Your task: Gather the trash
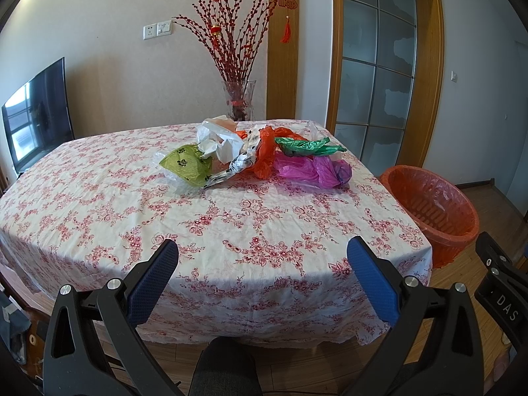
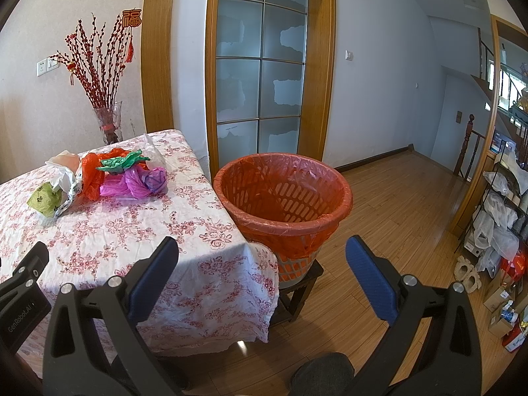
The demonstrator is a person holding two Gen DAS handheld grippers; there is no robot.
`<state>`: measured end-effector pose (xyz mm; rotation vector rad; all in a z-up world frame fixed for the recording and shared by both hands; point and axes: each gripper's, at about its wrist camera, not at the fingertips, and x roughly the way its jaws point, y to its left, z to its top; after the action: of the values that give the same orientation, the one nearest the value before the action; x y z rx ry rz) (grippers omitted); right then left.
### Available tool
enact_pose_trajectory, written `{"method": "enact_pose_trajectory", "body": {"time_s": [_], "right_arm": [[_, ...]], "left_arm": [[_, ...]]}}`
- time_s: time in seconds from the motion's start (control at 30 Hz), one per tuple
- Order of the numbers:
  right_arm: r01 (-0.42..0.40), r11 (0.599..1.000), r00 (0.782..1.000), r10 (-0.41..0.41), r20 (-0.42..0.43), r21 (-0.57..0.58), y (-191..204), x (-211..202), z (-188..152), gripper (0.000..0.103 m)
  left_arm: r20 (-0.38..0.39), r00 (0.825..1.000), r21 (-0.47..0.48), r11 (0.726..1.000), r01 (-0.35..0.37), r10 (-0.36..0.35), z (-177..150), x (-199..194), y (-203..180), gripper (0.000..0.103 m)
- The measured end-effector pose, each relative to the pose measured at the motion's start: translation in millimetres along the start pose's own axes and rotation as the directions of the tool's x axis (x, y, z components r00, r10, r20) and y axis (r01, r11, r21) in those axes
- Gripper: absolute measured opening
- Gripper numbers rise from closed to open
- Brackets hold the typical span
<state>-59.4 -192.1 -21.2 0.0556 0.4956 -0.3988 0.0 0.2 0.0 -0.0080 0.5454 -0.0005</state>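
Looking at the trash pile (image 1: 254, 158) first: crumpled bags and paper heaped together toward the far side of the table (image 1: 99, 217), a green wrapper (image 1: 186, 165) nearest me, white paper (image 1: 217, 142) behind it, an orange bag (image 1: 265, 155), a dark green bag (image 1: 307, 147) on top of a purple bag (image 1: 310, 170). All of it sits bunched, touching, well apart from my fingers. My guess is it lies in one heap so each piece can be plucked off in turn.

Off the table's right edge stands the bin (image 2: 283, 194), lined with an orange bag, raised on a small dark stool (image 2: 297, 290) so its rim sits about level with the tabletop — handy for dropping things in.

My left gripper (image 1: 262, 257) hangs at the near edge, spread wide, gripping nothing. My right gripper (image 2: 262, 254) is just as wide and bare, pointed at the bin and the table corner.

The left view gives me the whole pile and only part of the bin; the right view shows the bin's inside, which looks empty apart from its liner, plus the stool under it and cluttered shelves (image 2: 501, 204) beyond. Nothing collected yet, I'd judge.
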Motion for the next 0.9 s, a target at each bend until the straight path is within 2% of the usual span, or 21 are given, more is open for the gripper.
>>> {"method": "enact_pose_trajectory", "body": {"time_s": [0.67,0.9], "right_arm": [[0.0,1.0,1.0,0.0,-0.013,-0.005,2,6,0,0.099],[-0.025,1.0,1.0,0.025,-0.017,-0.014,10,17,3,0.099]], "left_arm": [[-0.015,1.0,-0.007,1.0,-0.004,0.004,0,2,0,0.101],[-0.045,0.999,-0.028,0.999,-0.017,0.015,-1,20,10,0.101]]}}
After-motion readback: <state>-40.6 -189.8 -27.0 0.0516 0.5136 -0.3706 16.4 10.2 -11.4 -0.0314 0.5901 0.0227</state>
